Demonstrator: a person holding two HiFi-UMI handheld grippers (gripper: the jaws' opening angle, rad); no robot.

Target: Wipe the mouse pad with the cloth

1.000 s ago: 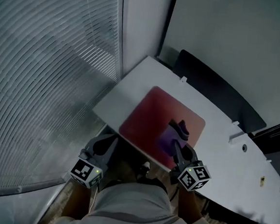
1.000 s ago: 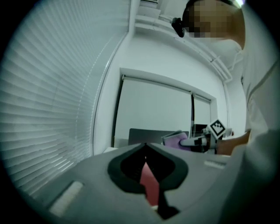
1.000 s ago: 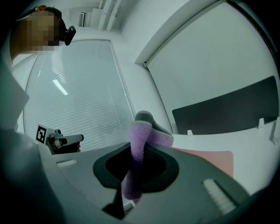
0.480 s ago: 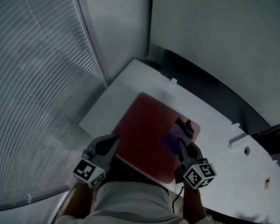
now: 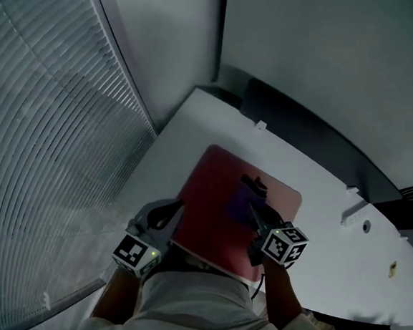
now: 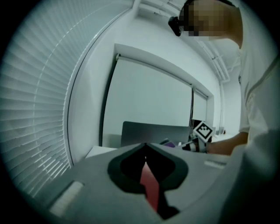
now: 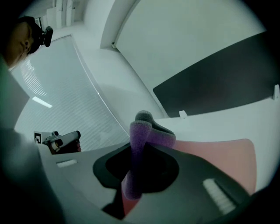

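Obs.: the right hand-held gripper [image 5: 256,191] is clamped on the purple cloth [image 5: 241,203], which rests on the far-right part of the red mouse pad [image 5: 212,186]. The left hand-held gripper [image 5: 174,210] is pinched on the pad's near-left edge, and the pad lies on the white worktop [image 5: 318,206], its near edge at or just past the front.

Risks, as I judge them: a hard stroke could drag or buckle the pad if the left pinch slips. The loosely bunched cloth could also roll under the jaws so plastic scrapes the pad.
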